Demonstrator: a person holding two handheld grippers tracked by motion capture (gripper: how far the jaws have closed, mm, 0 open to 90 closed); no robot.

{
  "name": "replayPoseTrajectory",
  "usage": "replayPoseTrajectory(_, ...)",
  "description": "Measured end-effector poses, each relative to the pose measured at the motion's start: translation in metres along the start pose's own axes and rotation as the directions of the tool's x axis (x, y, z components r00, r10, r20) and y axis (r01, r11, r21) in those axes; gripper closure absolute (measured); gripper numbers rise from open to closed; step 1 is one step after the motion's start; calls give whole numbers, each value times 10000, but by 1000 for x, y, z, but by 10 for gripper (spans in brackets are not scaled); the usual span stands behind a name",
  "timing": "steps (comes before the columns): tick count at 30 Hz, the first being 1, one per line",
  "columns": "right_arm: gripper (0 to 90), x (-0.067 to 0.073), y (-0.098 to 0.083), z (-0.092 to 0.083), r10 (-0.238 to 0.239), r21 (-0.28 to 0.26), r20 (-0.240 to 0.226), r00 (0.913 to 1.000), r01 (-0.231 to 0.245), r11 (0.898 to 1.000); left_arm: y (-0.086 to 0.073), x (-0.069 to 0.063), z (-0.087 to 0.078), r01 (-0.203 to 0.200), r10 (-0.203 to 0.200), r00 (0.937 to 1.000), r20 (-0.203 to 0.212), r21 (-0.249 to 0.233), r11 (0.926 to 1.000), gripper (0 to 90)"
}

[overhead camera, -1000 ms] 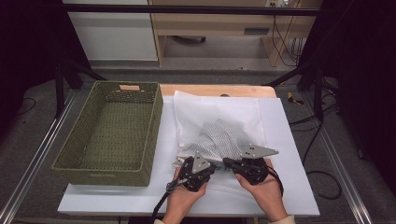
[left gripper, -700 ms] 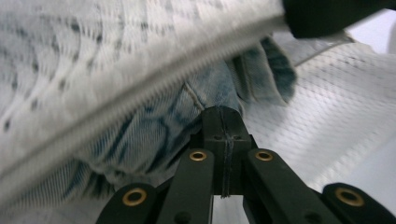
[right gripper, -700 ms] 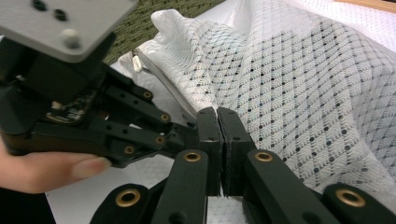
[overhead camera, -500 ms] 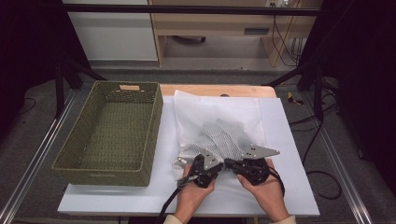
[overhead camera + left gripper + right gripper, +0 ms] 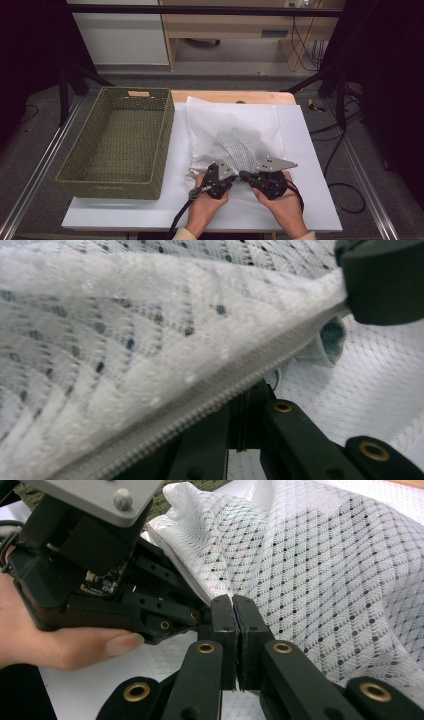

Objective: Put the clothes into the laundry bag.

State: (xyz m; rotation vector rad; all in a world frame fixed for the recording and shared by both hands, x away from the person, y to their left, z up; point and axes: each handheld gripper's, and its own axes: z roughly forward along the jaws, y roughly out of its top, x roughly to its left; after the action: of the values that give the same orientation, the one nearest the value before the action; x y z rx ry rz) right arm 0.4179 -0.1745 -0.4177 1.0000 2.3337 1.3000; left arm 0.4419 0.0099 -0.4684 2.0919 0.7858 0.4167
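Shifted a little rightward since a second ago: left claw (image 5: 235,176), now close against right claw (image 5: 246,175) at the near edge of the mesh laundry bag (image 5: 240,145). Right claw in place as before. Both near the table's (image 5: 310,150) near edge, cradled from below in left hand (image 5: 207,202) and right hand (image 5: 282,202). Left claw clenched on the bag's zipper (image 5: 220,390) seam, fabric draped over the jaws. Right claw clenched on the bag's edge (image 5: 210,592), jaws pressed flat together with mesh pinched between. Bag bunched and raised at the grip, patterned cloth visible through the mesh, rest lying flat toward the table's far edge. Farther left, along the table's left edge, woven green basket (image 5: 120,145).
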Motion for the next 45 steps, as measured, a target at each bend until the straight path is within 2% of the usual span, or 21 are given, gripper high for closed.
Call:
replayPoseTrajectory(5, 890, 0, -1, 3, 21, 157, -79, 10000, -20, 9999, -1, -2, -1, -12, 11, 10000, -89, -42, 10000, 900)
replayPoseTrajectory(11, 890, 2, -1, 1, -6, 79, -8, 10000, 7, 10000, 0, 0, 0, 99, -100, 9999, -119, -65, 9999, 900)
replayPoseTrajectory(17, 890, 2, -2, 4, 168, 160, 22, 9999, -168, 9997, 0, 4, 1, 276, -277, 9996, -16, -138, 9995, 900)
replayPoseTrajectory(24, 889, 0, -3, 5, 221, 230, -128, 9997, -218, 9995, 1, 3, 2, 198, -198, 9998, -102, -71, 9998, 900)
replayPoseTrajectory(45, 889, 0, -1, 9, 122, 330, -83, 9999, -119, 9994, 7, 9, 7, 226, -226, 9995, -234, -18, 9997, 900)
